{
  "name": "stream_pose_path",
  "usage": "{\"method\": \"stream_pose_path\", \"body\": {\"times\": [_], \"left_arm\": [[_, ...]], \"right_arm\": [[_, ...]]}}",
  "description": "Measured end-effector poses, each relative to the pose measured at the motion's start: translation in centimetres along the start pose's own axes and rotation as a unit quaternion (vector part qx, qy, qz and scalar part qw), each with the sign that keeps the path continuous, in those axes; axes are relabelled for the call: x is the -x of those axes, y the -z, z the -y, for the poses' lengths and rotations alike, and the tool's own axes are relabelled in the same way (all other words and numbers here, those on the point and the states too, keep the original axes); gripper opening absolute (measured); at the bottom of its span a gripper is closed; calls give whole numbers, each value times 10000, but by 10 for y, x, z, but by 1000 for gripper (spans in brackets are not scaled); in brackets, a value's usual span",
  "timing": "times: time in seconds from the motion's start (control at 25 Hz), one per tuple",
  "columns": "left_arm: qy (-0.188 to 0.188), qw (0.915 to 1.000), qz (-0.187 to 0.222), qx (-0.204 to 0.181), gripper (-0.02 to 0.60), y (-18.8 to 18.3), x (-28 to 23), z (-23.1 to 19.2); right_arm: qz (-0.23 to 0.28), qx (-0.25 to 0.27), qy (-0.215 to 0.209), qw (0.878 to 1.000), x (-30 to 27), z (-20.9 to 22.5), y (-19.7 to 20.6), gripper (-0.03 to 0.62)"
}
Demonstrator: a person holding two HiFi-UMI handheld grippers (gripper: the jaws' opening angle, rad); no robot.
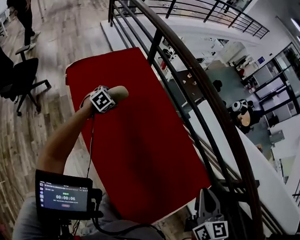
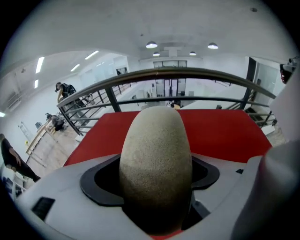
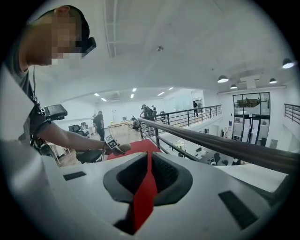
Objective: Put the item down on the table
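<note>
A tan, egg-shaped item (image 1: 121, 91) sticks out of my left gripper (image 1: 113, 95), which is shut on it above the far-left part of the red table (image 1: 142, 158). In the left gripper view the item (image 2: 155, 159) fills the space between the jaws, with the red table (image 2: 225, 133) behind it. My right gripper (image 1: 206, 202) is at the table's near right corner, close to the railing. Its jaws meet at the tips with nothing between them, and only a thin strip of red table (image 3: 146, 192) shows through. The right gripper view also catches the item (image 3: 124, 148) in the distance.
A black metal railing (image 1: 199, 88) runs along the table's right side, with a lower floor beyond it. A black office chair (image 1: 15, 74) stands on the wood floor at the left. A small screen (image 1: 63, 194) hangs at my chest. A person (image 1: 24, 13) stands far off.
</note>
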State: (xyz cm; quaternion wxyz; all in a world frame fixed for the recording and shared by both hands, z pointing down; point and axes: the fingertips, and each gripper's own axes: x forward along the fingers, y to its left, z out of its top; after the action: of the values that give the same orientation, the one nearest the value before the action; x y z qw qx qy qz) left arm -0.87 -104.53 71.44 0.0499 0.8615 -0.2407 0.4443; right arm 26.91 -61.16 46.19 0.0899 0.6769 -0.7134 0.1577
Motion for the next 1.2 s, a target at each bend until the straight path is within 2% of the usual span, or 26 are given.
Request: {"method": "stream_pose_path", "body": {"times": [0.16,0.4,0.56,0.68,0.76,0.92,1.08,1.2], "left_arm": [[105,9990,-415,-94,390,17,-42,-18],[143,9954,-941,-113,390,41,-80,-34],[23,9940,-1056,-274,390,52,-100,-47],[204,9898,-1393,-196,390,69,-117,-44],[305,9888,-1449,-161,391,72,-126,-42],[365,9832,-1790,-49,391,89,-123,-41],[447,9814,-1864,95,391,96,-122,-37],[497,9826,-1787,60,393,96,-124,-36]], "right_arm": [[-189,-70,66,9998,-23,3,12,15],[-386,-107,187,9990,-44,10,28,15],[-440,-121,219,9987,-55,12,30,15],[-467,-126,219,9986,-65,17,36,15],[-491,-128,230,9984,-70,22,40,15],[-530,-130,237,9982,-70,24,41,15],[-542,-136,232,9982,-70,24,40,15],[-533,-139,211,9983,-72,24,40,15]]}}
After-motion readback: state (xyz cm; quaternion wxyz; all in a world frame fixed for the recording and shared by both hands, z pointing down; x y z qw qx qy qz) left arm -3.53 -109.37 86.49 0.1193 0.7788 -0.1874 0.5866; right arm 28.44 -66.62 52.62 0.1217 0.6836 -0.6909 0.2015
